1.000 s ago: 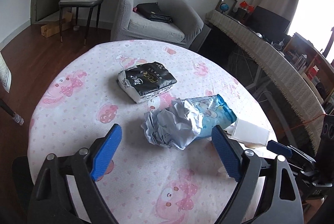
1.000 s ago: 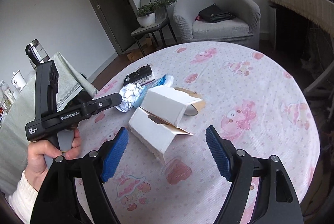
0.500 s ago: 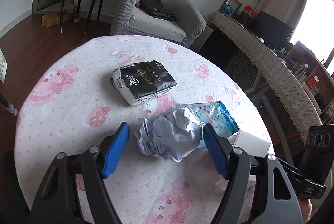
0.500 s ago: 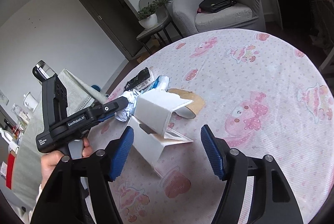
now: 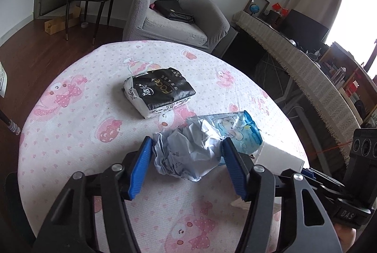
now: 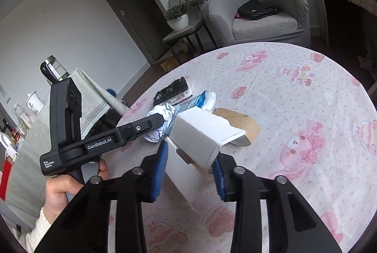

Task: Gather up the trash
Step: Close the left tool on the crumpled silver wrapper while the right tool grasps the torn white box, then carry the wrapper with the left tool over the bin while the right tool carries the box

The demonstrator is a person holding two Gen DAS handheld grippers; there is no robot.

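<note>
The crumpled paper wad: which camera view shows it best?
The left wrist view. The crumpled paper wad lies whole and close between the left claw pads, which have just been closing onto it. In the right wrist view only a small part shows, behind the left claw's arm and beside the white carton.

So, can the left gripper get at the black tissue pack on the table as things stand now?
Probably not directly. The left gripper has just been closing around the crumpled paper, which fills its jaws, and the black tissue pack lies beyond it. Nothing else blocks the way; the paper must go first.
</note>
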